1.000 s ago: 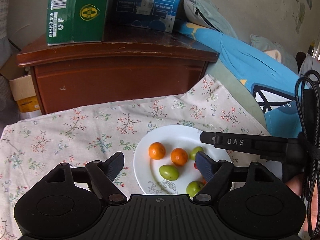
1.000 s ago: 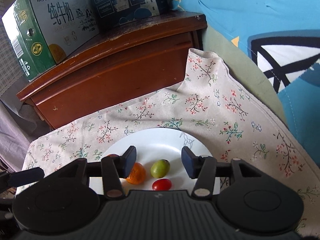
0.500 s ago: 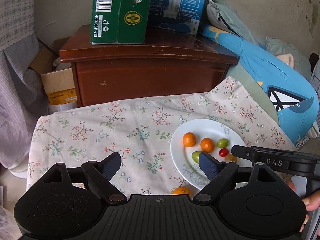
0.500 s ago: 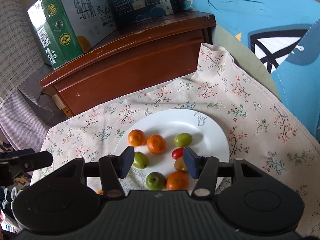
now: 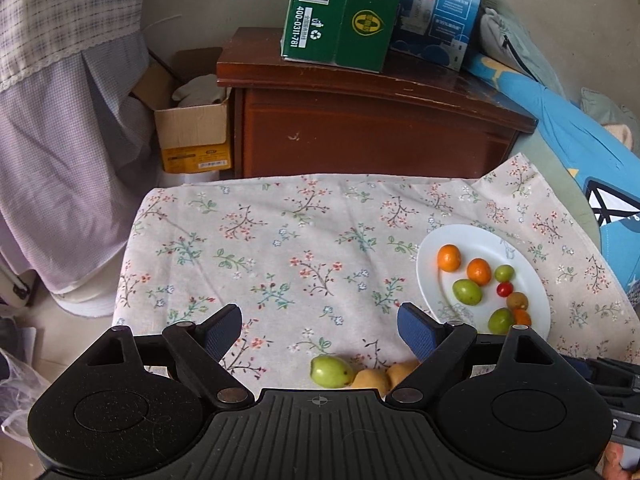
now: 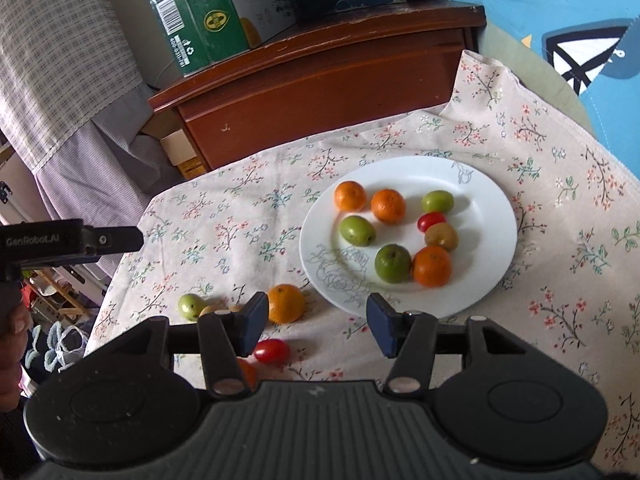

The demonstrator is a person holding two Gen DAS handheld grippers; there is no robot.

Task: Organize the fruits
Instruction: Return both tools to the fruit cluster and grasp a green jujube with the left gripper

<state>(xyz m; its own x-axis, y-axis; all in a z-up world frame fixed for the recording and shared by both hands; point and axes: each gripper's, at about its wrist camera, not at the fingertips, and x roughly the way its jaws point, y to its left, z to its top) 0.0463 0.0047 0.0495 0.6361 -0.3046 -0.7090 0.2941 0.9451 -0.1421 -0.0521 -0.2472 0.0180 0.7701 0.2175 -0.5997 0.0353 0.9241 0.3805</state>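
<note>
Left wrist view: looks forward and down along the left gripper (image 5: 319, 330) from the near edge of the cloth (image 5: 280, 248), with the plate (image 5: 430, 248) off to the right and the cabinet (image 5: 360, 136) beyond. Right wrist view: set closer to the plate (image 6: 492, 248), facing down across it toward the cabinet (image 6: 320, 92), the right gripper (image 6: 318, 322) in the foreground. Both views share plate, cloth, cabinet and the green box (image 5: 340, 12) (image 6: 196, 16).

Background's pretty cluttered: a dark wooden nightstand (image 5: 372, 136) with a green carton (image 5: 340, 12) and a blue box (image 5: 440, 12) on top. Open cardboard box (image 5: 192, 136) sits beside it, blue pillow (image 6: 560, 20) off right.
</note>
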